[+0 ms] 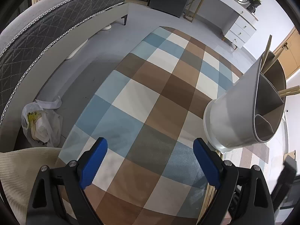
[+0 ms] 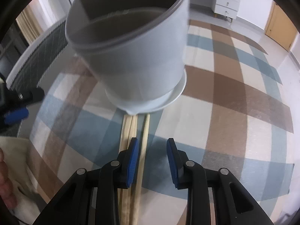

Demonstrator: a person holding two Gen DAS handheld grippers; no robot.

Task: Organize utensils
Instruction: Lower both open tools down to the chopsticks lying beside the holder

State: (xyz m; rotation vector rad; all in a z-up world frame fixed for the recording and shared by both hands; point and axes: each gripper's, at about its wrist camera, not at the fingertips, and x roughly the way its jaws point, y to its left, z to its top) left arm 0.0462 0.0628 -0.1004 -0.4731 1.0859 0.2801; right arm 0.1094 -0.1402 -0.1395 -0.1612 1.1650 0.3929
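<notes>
The right gripper (image 2: 152, 161) hovers with its blue-padded fingers (image 2: 132, 162) partly apart and nothing between them, just above a bundle of wooden chopsticks (image 2: 134, 131) lying on the plaid-clothed desk (image 2: 234, 112). The chopsticks run from under the fingers toward the utensil holder (image 2: 131, 56), a white divided cylinder on a white saucer base, where their far ends pass out of sight beneath the base. The holder stands directly ahead of the right gripper, its image slightly blurred.

The left gripper (image 1: 150, 161) has its fingers (image 1: 93, 161) spread wide and holds nothing, over the checked cloth to the left of the holder (image 1: 238, 112). In the left wrist view, wooden utensil handles (image 1: 288, 91) stick out of the holder's far compartments, while the nearest compartment shows only its dark walls. Beyond the desk, left of the holder, a plastic bag (image 1: 41, 125) sits on the grey floor beside a bed (image 1: 46, 28).
</notes>
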